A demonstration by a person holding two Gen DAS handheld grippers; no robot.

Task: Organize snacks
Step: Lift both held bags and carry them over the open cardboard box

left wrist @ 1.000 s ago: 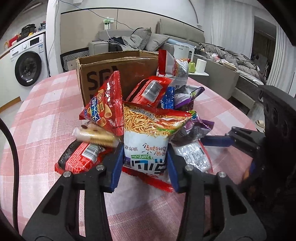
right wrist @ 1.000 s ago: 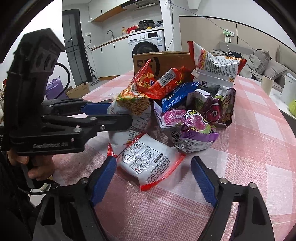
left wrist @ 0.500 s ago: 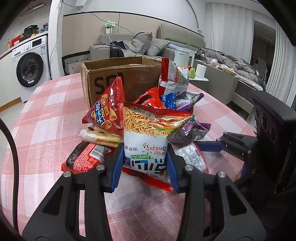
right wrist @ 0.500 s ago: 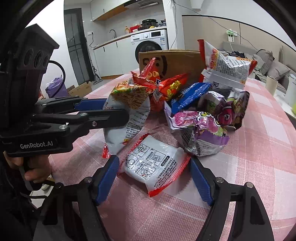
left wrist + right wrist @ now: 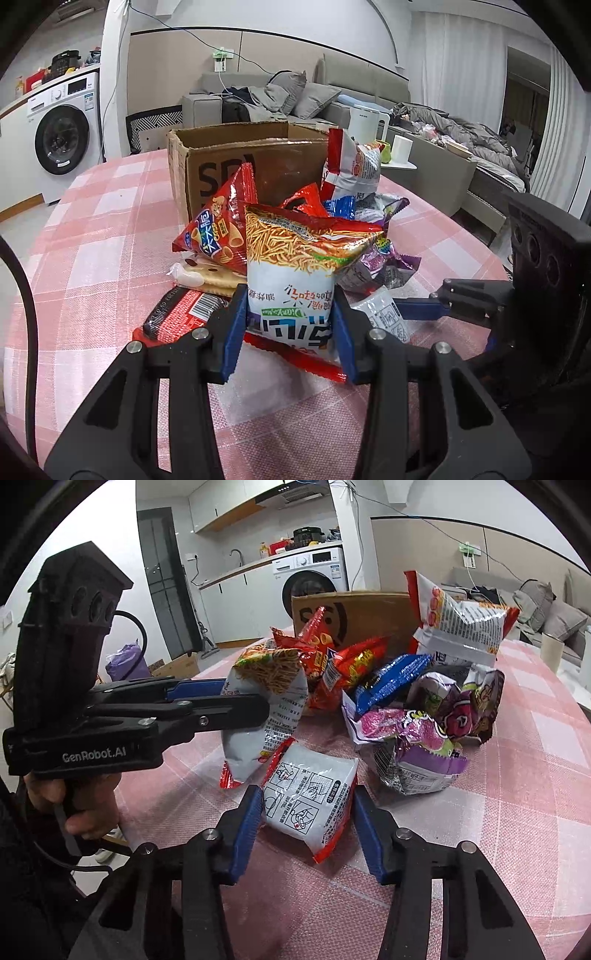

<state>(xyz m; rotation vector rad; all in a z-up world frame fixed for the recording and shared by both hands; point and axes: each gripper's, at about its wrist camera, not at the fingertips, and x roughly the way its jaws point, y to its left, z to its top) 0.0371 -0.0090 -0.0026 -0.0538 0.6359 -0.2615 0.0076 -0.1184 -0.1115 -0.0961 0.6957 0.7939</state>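
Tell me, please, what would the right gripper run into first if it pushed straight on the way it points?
Holding the white packet, the right gripper points at the snack pile; probably the purple bag comes first, though depth is unclear.

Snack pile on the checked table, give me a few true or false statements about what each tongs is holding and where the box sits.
1. The left tongs grip the noodle-snack bag. True.
2. The right tongs are empty. False: they are shut on the white packet.
3. The cardboard box stands behind the pile. True.
4. The box lies tipped on its side. False: it stands upright, open at the top.
5. The noodle-snack bag is already in the box. False: it is in front of it.
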